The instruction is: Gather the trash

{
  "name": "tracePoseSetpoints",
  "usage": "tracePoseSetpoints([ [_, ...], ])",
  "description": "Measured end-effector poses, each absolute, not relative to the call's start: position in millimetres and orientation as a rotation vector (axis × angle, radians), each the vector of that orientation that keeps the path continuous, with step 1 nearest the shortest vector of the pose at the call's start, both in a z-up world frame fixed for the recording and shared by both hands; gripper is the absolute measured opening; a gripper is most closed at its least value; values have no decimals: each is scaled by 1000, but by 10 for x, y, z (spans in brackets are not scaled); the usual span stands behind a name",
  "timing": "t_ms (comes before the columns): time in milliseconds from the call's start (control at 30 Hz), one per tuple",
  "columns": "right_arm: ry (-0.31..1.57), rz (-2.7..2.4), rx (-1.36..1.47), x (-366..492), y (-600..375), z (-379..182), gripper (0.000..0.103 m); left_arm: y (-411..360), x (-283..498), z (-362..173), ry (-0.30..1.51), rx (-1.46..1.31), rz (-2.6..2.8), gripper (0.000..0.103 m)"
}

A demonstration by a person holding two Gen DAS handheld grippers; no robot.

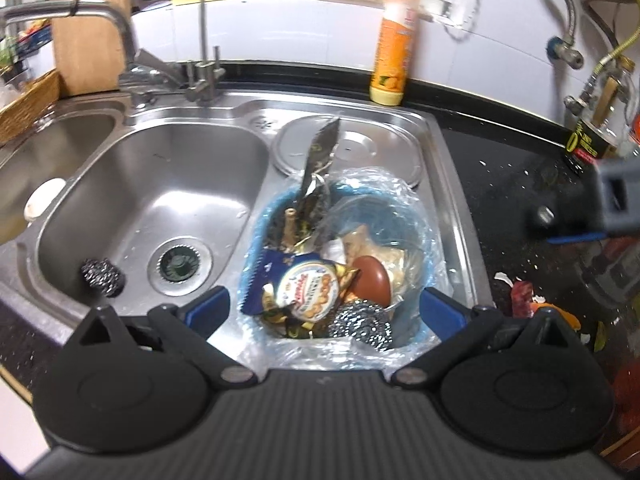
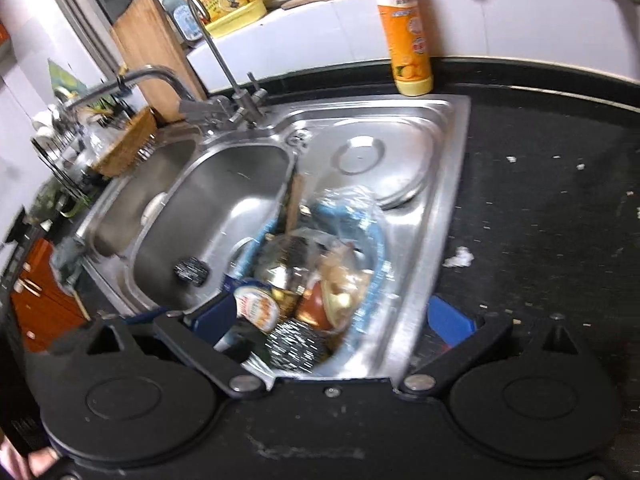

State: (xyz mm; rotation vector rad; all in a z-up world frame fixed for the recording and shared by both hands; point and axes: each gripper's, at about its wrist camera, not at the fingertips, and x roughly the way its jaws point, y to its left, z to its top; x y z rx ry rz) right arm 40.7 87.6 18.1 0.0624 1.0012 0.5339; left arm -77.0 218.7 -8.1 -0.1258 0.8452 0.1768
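Observation:
A blue basket (image 1: 260,216) lined with a clear plastic bag stands on the sink's drainboard (image 1: 444,168). It holds a snack wrapper (image 1: 308,292), a tall silver wrapper (image 1: 320,152), a brown round piece (image 1: 372,280) and a steel scrubber (image 1: 360,322). My left gripper (image 1: 326,309) hangs open just above the basket's near side, nothing between its blue pads (image 1: 210,308). In the right wrist view the same basket (image 2: 380,248) lies under my right gripper (image 2: 334,320), which is also open and holds nothing. Red and orange scraps (image 1: 524,300) and a white paper scrap (image 2: 460,258) lie on the black counter.
A second steel scrubber (image 1: 102,276) sits in the sink basin beside the drain (image 1: 180,264). An orange dish soap bottle (image 2: 408,28) stands at the back wall. Faucets (image 1: 80,12), a wooden board (image 1: 88,32) and a wicker basket (image 2: 128,144) are on the left. Crumbs dot the counter (image 2: 560,200).

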Motion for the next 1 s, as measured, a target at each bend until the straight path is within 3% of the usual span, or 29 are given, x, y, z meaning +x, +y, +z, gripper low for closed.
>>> tracePoseSetpoints([
  [1000,1070,479,-213,74,870,-78,103,2249,-852,-160,906,-112,295,103],
])
